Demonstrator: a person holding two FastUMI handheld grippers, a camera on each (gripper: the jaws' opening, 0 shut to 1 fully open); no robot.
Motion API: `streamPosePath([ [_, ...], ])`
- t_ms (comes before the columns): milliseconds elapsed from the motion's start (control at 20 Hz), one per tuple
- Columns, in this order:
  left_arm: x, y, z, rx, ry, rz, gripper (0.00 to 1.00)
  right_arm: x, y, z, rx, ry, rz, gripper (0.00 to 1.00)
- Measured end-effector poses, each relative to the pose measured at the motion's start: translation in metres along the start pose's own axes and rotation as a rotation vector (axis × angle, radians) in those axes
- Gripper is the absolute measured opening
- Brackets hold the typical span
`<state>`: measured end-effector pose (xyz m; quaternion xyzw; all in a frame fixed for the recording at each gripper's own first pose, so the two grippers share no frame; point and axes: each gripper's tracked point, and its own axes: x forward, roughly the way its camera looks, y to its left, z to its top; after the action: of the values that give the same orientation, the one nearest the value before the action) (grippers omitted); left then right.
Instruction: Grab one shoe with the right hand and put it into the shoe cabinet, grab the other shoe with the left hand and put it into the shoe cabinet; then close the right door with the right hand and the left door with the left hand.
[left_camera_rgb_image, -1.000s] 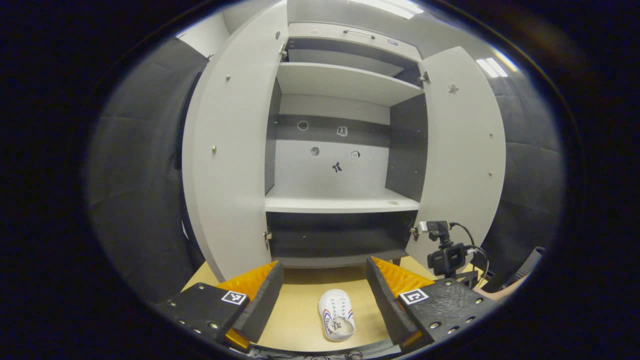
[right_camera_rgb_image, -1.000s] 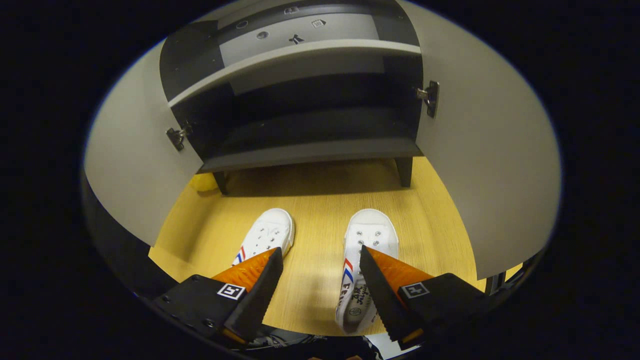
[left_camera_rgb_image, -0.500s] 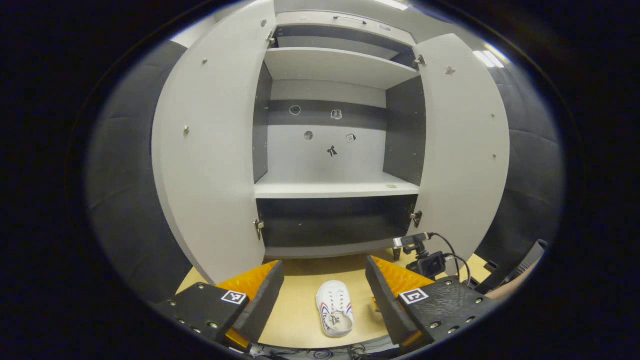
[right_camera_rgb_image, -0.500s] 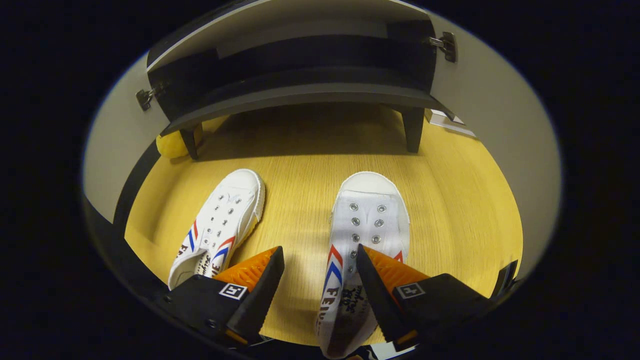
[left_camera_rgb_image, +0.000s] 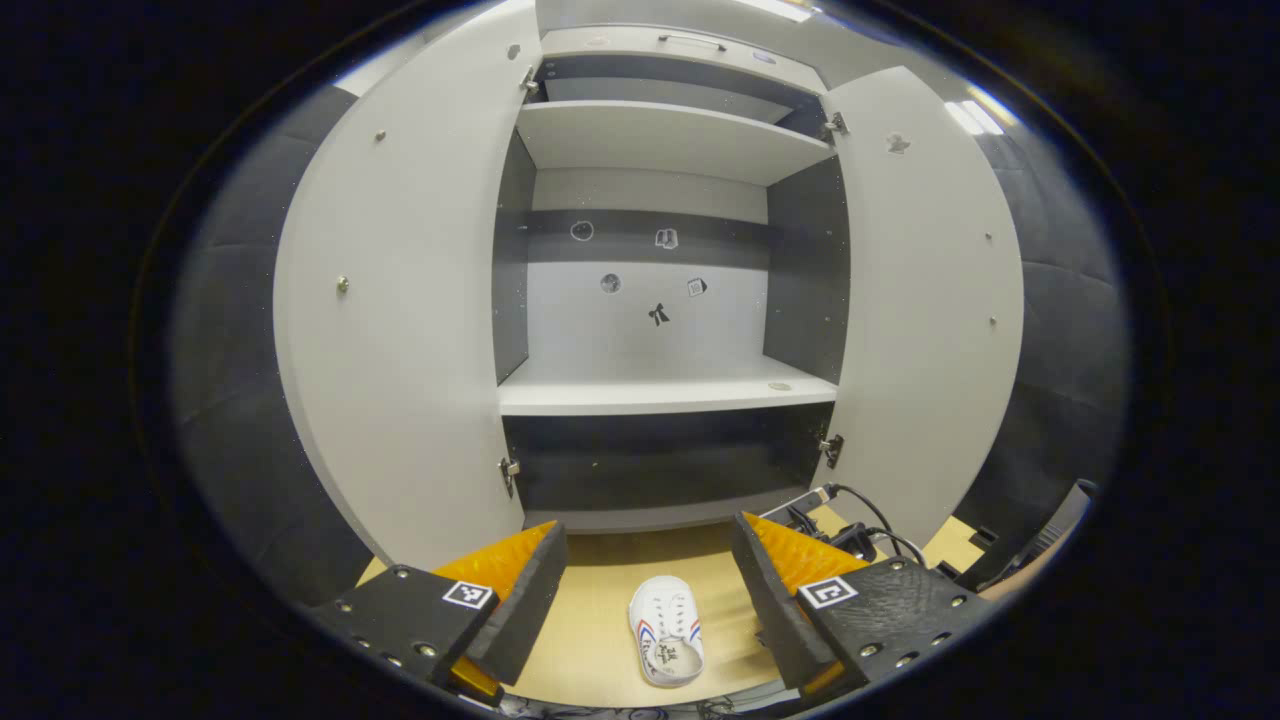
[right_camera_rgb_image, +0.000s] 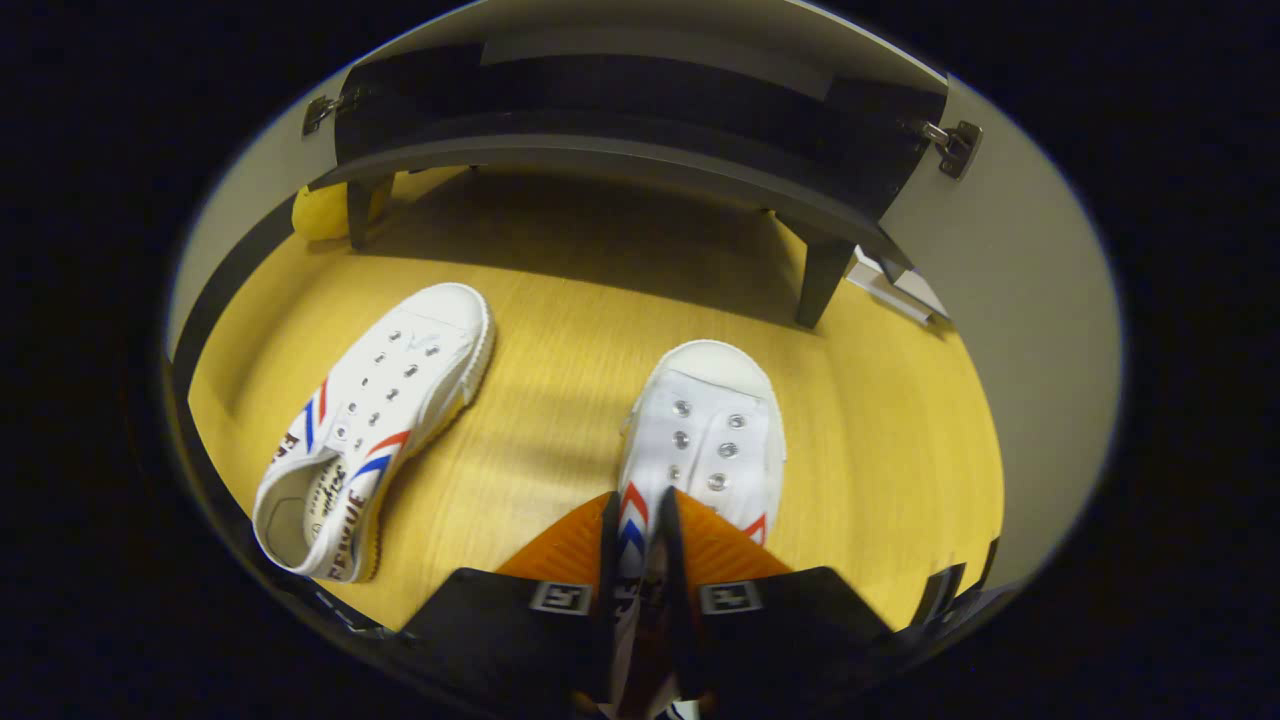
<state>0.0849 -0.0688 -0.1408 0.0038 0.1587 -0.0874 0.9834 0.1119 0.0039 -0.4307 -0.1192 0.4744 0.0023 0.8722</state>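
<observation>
Right hand-held gripper (right_camera_rgb_image: 637, 530) clenched on side wall of right shoe (right_camera_rgb_image: 703, 440), shoe on wooden floor (right_camera_rgb_image: 560, 370) before shoe cabinet (left_camera_rgb_image: 660, 300). Left shoe (right_camera_rgb_image: 375, 410) lies apart. Left hand-held gripper (left_camera_rgb_image: 648, 570) released, hovering; both doors open.

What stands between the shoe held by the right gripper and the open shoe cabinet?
Nothing visible does. The right gripper is shut on the shoe, and bare wooden floor runs to the cabinet. Both doors are open. The other shoe lies off to the side.
</observation>
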Motion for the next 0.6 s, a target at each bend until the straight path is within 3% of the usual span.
streamPosePath([
  [50, 0.0, 0.0, 0.0, 0.0, 0.001, -0.001, 0.94, -0.013, -0.001, 0.001, -0.002, -0.007, 0.007, 0.23],
  [100, 0.001, 0.0, 0.0, 0.001, 0.001, 0.0, 0.94, -0.006, -0.001, 0.005, 0.01, -0.002, 0.025, 0.23],
  [150, 0.001, 0.0, 0.002, 0.002, -0.002, -0.001, 0.94, -0.011, -0.002, 0.001, 0.012, 0.002, 0.047, 0.13],
  [200, 0.002, -0.001, 0.003, 0.003, -0.006, -0.003, 0.94, -0.015, -0.003, 0.001, 0.041, -0.003, 0.068, 0.13],
  [250, 0.002, -0.001, 0.005, 0.004, -0.01, -0.006, 0.99, -0.021, 0.0, -0.001, 0.059, 0.009, 0.094, 0.05],
  [300, 0.002, -0.003, 0.007, 0.006, -0.014, -0.01, 0.99, -0.018, -0.001, -0.001, 0.055, 0.012, 0.108, 0.02],
  [350, 0.003, -0.004, 0.008, 0.009, -0.016, -0.013, 0.94, -0.021, -0.002, -0.002, 0.047, 0.012, 0.116, 0.02],
  [450, 0.003, -0.006, 0.014, 0.013, -0.029, -0.022, 0.94, -0.028, -0.008, 0.001, 0.028, -0.014, 0.095, 0.02],
  [500, 0.002, -0.006, 0.015, 0.017, -0.036, -0.024, 0.99, -0.034, -0.011, 0.004, 0.025, -0.025, 0.091, 0.02],
  [600, 0.003, -0.005, 0.018, 0.024, -0.047, -0.025, 0.94, -0.048, -0.01, 0.01, 0.048, -0.041, 0.114, 0.02],
])
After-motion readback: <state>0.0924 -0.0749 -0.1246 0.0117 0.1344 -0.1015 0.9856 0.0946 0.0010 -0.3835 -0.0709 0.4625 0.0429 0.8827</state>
